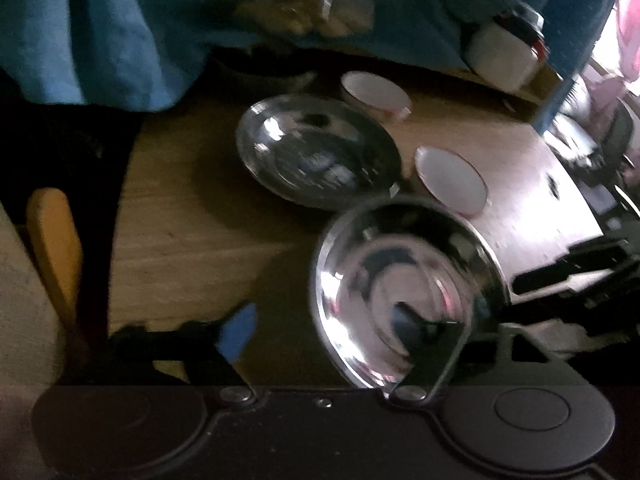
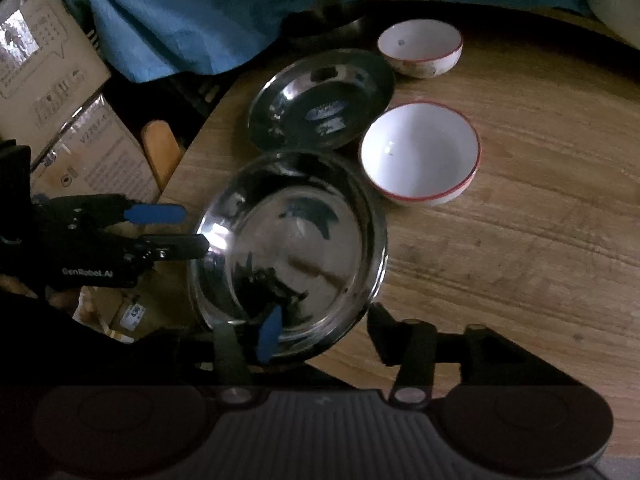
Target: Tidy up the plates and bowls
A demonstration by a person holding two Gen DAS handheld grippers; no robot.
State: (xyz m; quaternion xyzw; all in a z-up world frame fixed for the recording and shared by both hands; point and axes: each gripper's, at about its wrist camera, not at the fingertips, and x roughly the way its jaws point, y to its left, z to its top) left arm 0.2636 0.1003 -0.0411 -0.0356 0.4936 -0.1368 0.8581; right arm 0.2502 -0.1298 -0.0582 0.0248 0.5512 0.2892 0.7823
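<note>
Right wrist view: both grippers, jaws parted, straddle the near steel plate (image 2: pixel 288 256) rim; second steel plate (image 2: pixel 320 100) lies directly beyond.

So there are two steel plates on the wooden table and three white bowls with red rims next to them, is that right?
Not quite: there are two white bowls, not three. The right wrist view shows the near bowl and the far bowl beside the two steel plates on the wooden table.

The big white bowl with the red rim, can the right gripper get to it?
Probably yes. The big white bowl sits open on the wooden table, just beyond the right gripper, whose fingers stand apart. Only the near steel plate lies beside that path.
</note>
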